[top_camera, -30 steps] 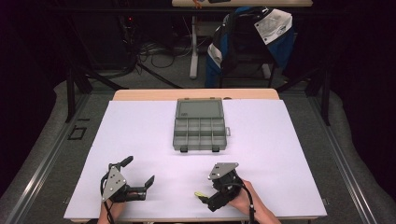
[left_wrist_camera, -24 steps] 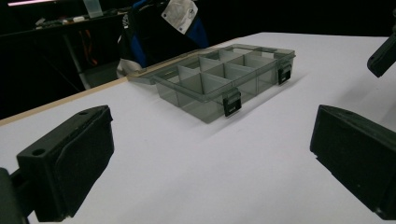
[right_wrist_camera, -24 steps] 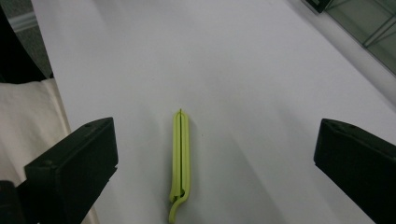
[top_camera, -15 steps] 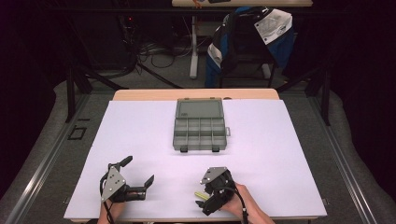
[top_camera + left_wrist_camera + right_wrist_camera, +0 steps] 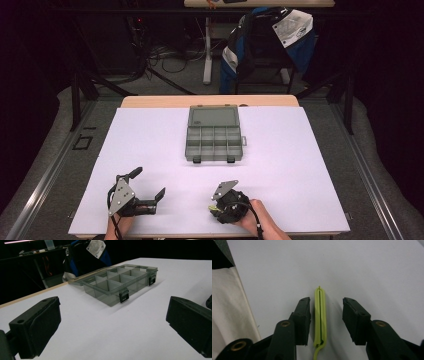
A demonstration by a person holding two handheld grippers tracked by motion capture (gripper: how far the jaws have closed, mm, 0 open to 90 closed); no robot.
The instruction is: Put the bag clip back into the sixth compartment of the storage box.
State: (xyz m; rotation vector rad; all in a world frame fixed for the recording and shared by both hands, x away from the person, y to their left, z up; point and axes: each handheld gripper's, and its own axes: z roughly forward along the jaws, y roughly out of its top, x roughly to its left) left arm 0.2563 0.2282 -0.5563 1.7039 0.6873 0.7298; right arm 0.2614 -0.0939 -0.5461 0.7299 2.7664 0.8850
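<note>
While the high view is coarse, it places the right gripper (image 5: pixel 220 202) at the near edge of the white surface (image 5: pixel 300 165), tipped down over a small yellow-green strip (image 5: pixel 213 205); left gripper (image 5: pixel 148 191) rests well apart to the left, jaws spread wide, holding nothing; grey compartment box (image 5: pixel 215 143) sits mid-surface with its lid open, well clear of both.

Left gripper view: jaws wide apart, bare surface between them; box (image 5: pixel 120 280) ahead, its visible compartments look empty.

Right gripper view: jaws spread, straddling the strip (image 5: pixel 320 315); it lies flat on the surface, lengthwise between the pads, closer to the left pad (image 5: pixel 303 317), not yet pinched; looks like a thin folded band or tie, dark seam down the middle, thin tail curling off the near end.

Judgement: very light, soft, flexible, low profile; likely to slide or buckle rather than lift; pinch across its width mid-length, pads low to the surface, gentle closure; not fragile.
</note>
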